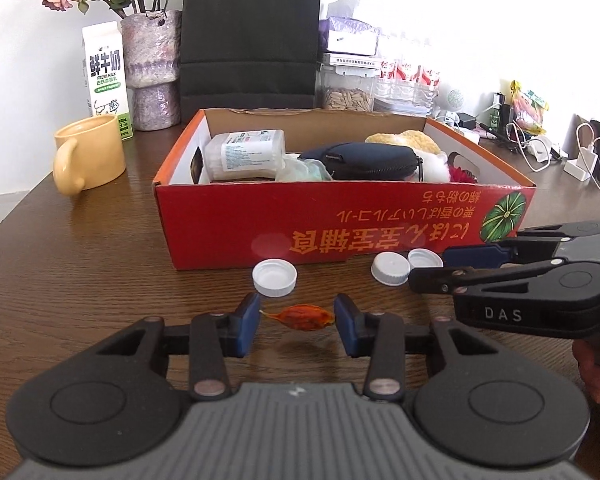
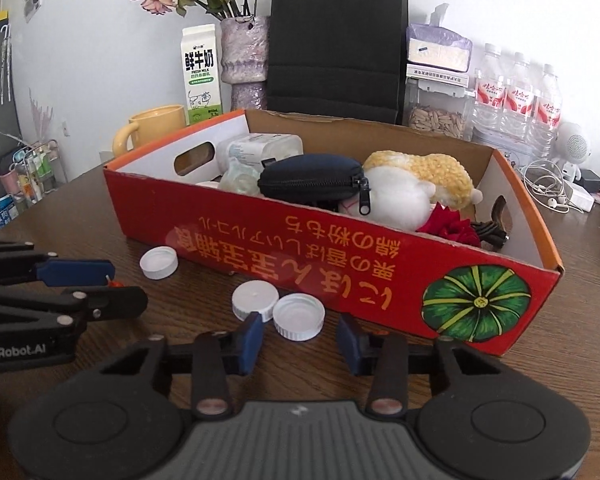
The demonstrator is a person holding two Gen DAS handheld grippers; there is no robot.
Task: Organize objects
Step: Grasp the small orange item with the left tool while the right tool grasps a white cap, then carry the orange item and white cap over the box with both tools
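A red cardboard box (image 1: 340, 216) (image 2: 228, 220) stands on the brown table and holds a dark zip pouch (image 1: 360, 160) (image 2: 312, 178), a plush toy (image 2: 412, 184), a white container (image 1: 246, 150) and a red flower (image 2: 452, 228). Three white bottle caps lie in front of it. My left gripper (image 1: 296, 320) is open around a small orange-red leaf-shaped item (image 1: 300, 318) on the table, just behind one cap (image 1: 275, 278). My right gripper (image 2: 298, 334) is open with one cap (image 2: 299, 316) between its tips and another cap (image 2: 255, 300) beside it.
A yellow mug (image 1: 88, 156), milk carton (image 1: 106, 80), vase with dried flowers (image 1: 150, 68) and black paper bag (image 1: 250, 40) stand behind the box. Water bottles (image 2: 516, 96), a jar of seeds (image 2: 436, 120) and cables (image 2: 552, 196) crowd the back right.
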